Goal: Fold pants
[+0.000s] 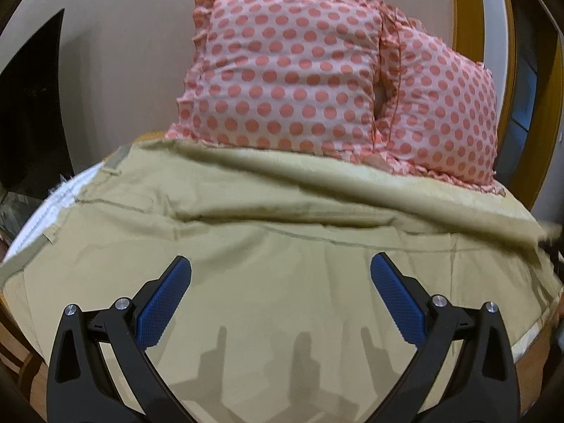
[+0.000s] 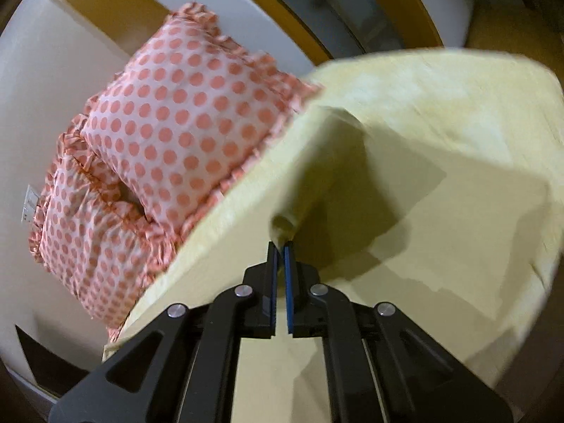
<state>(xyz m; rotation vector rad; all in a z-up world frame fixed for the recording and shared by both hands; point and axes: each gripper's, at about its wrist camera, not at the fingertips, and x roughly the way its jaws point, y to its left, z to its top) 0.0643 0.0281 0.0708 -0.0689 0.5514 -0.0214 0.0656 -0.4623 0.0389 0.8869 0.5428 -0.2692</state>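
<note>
Khaki pants lie spread across the bed in the left wrist view, waistband and white lining at the left, a long fold ridge running across the middle. My left gripper is open and empty, hovering just above the fabric. In the right wrist view my right gripper is shut on a pinched edge of the pants and holds it lifted, so the cloth drapes up and away from the fingertips.
Two pink pillows with coral dots stand against the wall behind the pants; they also show in the right wrist view. A dark panel is at the left. A wooden frame rises at the right.
</note>
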